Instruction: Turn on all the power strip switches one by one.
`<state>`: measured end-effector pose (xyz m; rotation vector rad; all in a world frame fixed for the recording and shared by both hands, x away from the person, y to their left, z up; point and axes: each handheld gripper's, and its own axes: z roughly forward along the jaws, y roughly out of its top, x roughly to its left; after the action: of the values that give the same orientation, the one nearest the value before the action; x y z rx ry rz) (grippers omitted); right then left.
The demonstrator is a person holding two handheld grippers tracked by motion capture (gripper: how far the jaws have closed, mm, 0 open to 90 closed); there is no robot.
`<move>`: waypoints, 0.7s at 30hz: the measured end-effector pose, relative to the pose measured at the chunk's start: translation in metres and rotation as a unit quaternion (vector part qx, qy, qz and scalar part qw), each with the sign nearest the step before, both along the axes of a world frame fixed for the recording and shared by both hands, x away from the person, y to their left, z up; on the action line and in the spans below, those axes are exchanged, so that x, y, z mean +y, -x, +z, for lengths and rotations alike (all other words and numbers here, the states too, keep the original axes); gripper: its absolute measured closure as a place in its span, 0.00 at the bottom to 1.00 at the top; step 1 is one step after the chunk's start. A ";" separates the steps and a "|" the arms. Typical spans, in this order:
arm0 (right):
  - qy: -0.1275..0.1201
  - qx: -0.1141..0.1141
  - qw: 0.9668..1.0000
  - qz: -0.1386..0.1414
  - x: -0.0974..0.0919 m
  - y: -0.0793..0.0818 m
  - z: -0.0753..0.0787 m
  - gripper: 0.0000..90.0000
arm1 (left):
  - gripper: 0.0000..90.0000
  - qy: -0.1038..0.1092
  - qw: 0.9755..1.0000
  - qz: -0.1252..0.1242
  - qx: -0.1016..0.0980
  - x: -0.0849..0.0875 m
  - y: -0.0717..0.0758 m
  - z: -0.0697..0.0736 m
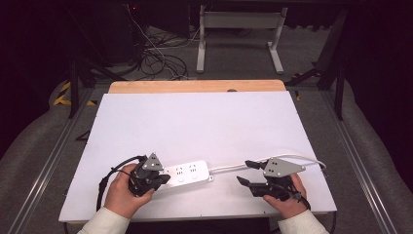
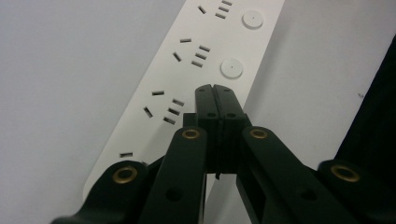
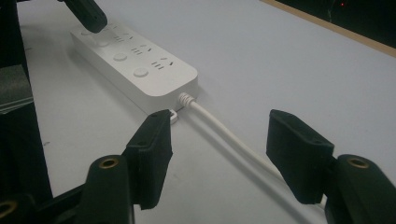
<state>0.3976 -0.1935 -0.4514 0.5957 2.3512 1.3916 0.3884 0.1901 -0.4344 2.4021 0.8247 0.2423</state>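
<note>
Left tool (image 2: pixel 215 91), jaws closed empty, bears on the white plastic power strip (image 1: pixel 187 173), apparently steadying it, while the right tool (image 3: pixel 219 140) straddles its white cable (image 3: pixel 224 133), jaws wide.

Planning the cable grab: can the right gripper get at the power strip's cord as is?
Probably yes. The right gripper is open, the white cord runs between its jaws on the table, nothing between.

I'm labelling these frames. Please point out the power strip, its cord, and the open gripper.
power strip (image 1: pixel 187 171), high view, top face.
cord (image 3: pixel 219 128), right gripper view, stretch near the strip.
right gripper (image 3: pixel 219 154), right gripper view, between its fingertips.
</note>
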 end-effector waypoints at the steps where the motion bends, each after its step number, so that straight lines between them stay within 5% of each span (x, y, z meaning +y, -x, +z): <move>1: 0.000 0.000 1.000 0.000 0.000 0.000 0.000 0.45 | 1.00 0.005 1.000 -0.002 0.002 0.000 0.000 -0.001; 21: 0.001 -0.001 1.000 0.001 -0.001 0.001 0.001 0.45 | 1.00 -0.004 1.000 -0.001 0.005 -0.003 -0.002 -0.010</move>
<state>0.3969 -0.1940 -0.4507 0.5921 2.3518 1.3890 0.3900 0.1876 -0.4442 2.4132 0.8265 0.2331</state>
